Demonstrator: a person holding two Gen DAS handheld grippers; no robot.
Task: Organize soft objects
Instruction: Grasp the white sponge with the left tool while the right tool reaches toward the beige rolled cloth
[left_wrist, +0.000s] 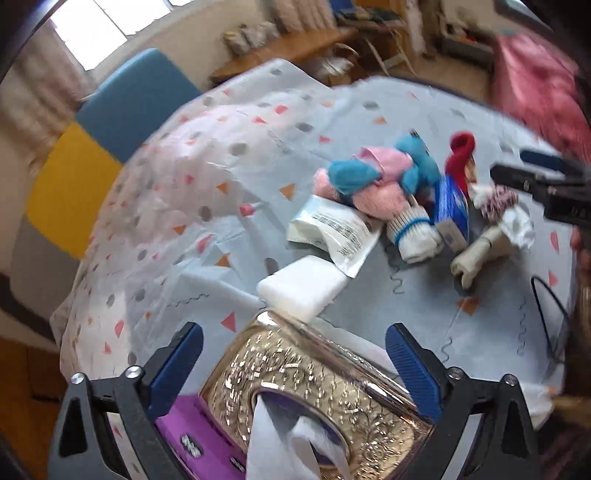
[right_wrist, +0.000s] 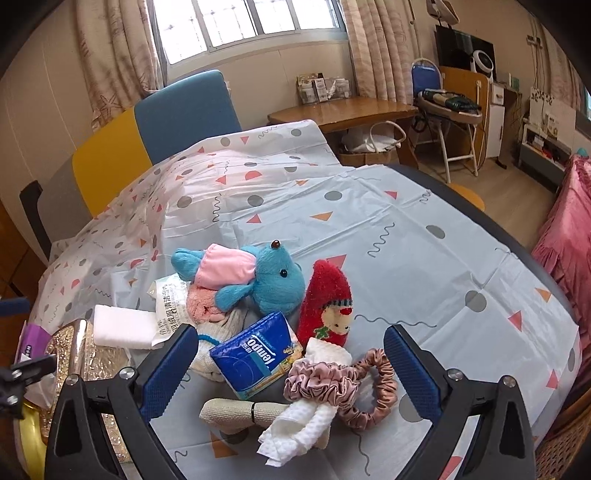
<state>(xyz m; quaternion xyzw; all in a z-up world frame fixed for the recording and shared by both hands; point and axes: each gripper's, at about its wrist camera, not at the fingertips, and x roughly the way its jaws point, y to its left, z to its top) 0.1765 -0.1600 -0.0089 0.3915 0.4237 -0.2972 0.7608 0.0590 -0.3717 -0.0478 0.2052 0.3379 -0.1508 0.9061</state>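
On the patterned tablecloth (right_wrist: 424, 221) lie one blue plush (right_wrist: 273, 280), one red sock (right_wrist: 328, 295) and two scrunchies (right_wrist: 332, 380); both grippers (left_wrist: 295, 363) (right_wrist: 291, 363) gape, holding nothing.

blue plush elephant (right_wrist: 273, 277) – atop heaped soft objects (right_wrist: 280, 354)

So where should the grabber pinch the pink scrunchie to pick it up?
Probably on the thin, smooth loop of the pink scrunchie, the part sticking out to the right onto bare tablecloth. The ruffled end lies on the white cloth, so pinching there could drag that along. The right gripper is open and could come straight down from above, one finger inside the loop, one outside.
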